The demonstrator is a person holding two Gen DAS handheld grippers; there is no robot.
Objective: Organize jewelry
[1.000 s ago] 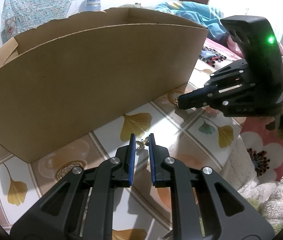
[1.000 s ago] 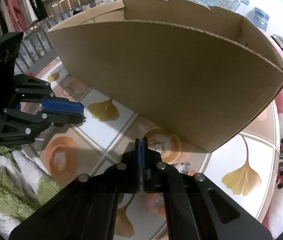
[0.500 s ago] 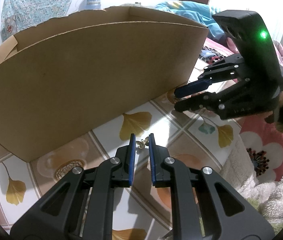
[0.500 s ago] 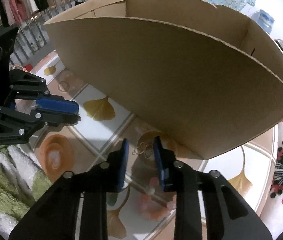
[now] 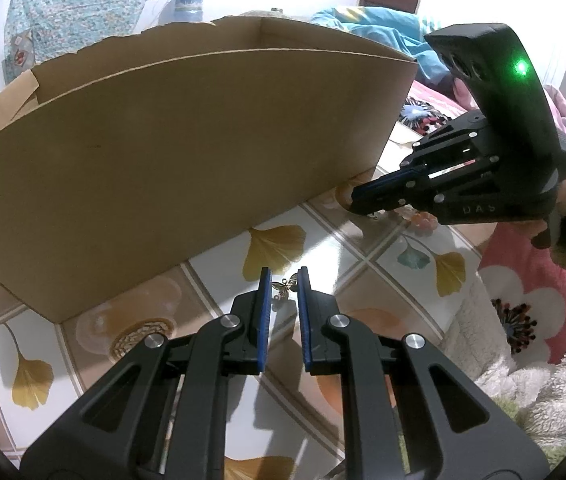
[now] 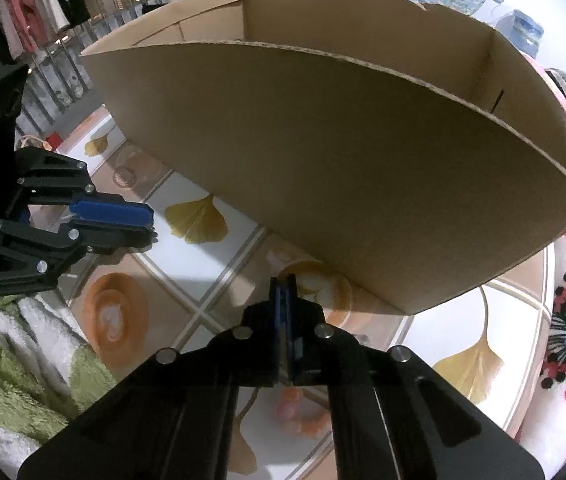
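Cardboard box: stood open-topped on the ginkgo-patterned table, nothing seen placed inside. Left tongs: parted around a small butterfly charm, apparently pinched at its wings. Right tongs: pressed closed near the box's base, contents undeterminable; the pickup step is judged in hand, a lift over the box rim being called for next.

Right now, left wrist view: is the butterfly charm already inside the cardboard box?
No. The butterfly charm sits between the left gripper fingers, outside the cardboard box.
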